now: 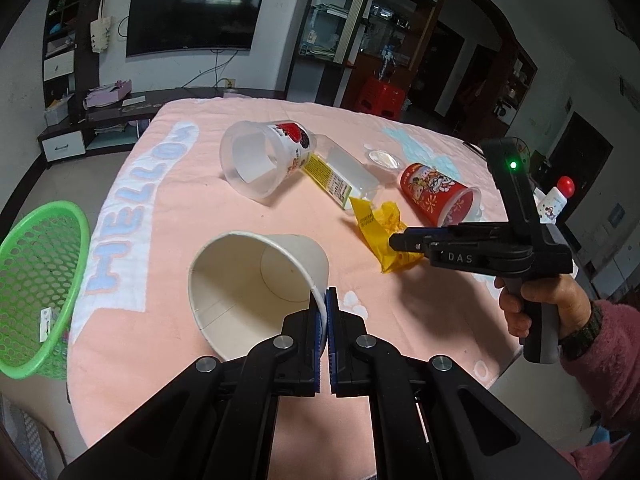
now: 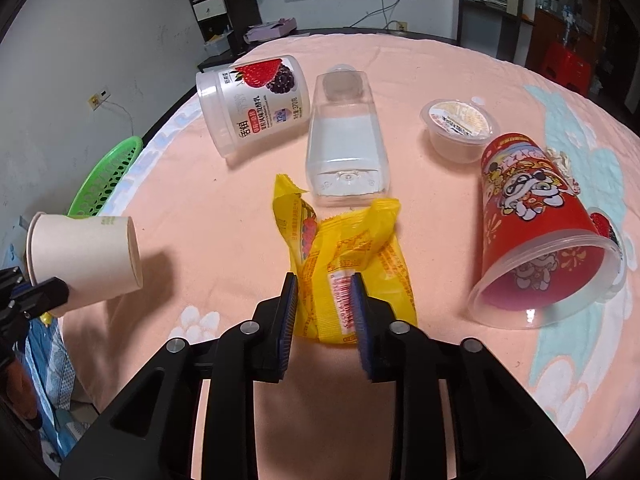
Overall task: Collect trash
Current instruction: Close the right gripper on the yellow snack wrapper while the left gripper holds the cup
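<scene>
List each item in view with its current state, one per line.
Left gripper: shut on the paper cup rim.
Paper cup: held sideways, lifted, empty.
Right gripper: open, fingers astride the yellow wrapper.
Yellow wrapper: crumpled, on the table.
Yogurt tub: on its side, empty.
Clear bottle: lying down.
Red cup: on its side.
Jelly cup: upright, sealed.
Green basket: beside the table.

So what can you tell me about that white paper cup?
The paper cup is plain white outside, cream inside, with small green print near its base. It looks empty and undented. The left gripper pinches its rim, holding it sideways above the pink tablecloth, with the green basket beyond the table edge.
</scene>
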{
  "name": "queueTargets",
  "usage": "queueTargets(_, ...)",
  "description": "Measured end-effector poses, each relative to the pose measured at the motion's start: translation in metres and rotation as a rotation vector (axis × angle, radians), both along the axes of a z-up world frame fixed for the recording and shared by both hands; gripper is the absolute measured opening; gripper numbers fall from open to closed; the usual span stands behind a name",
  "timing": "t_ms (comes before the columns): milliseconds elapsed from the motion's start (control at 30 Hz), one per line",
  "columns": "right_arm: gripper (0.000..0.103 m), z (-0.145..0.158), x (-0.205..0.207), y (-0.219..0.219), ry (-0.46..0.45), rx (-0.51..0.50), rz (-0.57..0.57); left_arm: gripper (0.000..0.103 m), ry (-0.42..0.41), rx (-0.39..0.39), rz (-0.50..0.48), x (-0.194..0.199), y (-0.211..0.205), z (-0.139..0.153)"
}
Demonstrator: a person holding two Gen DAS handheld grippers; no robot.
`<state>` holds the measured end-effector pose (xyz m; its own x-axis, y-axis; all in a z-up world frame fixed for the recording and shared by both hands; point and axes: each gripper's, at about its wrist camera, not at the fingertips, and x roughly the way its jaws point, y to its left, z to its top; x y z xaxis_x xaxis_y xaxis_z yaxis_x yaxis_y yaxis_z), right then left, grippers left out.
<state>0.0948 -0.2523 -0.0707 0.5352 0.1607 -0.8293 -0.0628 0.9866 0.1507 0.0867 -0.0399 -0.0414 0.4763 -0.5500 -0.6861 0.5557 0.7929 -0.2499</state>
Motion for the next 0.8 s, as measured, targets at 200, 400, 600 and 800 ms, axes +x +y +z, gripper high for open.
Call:
queueTargets(200,0.052,0.0,0.002,0.002,-0.011,-0.004,0.002,0.003,-0.006,-0.003,0.015,0.002,0.009,0.002)
queueTargets(400,0.054,-0.013,0.01,0.007,0.008,-0.057,0.003,0.003,-0.004,-0.005,0.027,0.003,0.012,0.002)
queueTargets(600,0.035,-0.011,0.006,0.013,-0.008,-0.092,0.028,0.003,-0.012,-0.008,0.044,0.004,0.017,0.004)
queueTargets(800,0.033,0.008,-0.003,0.019,-0.049,-0.049,0.044,0.003,-0.043,-0.024,0.09,0.009,0.036,0.016)
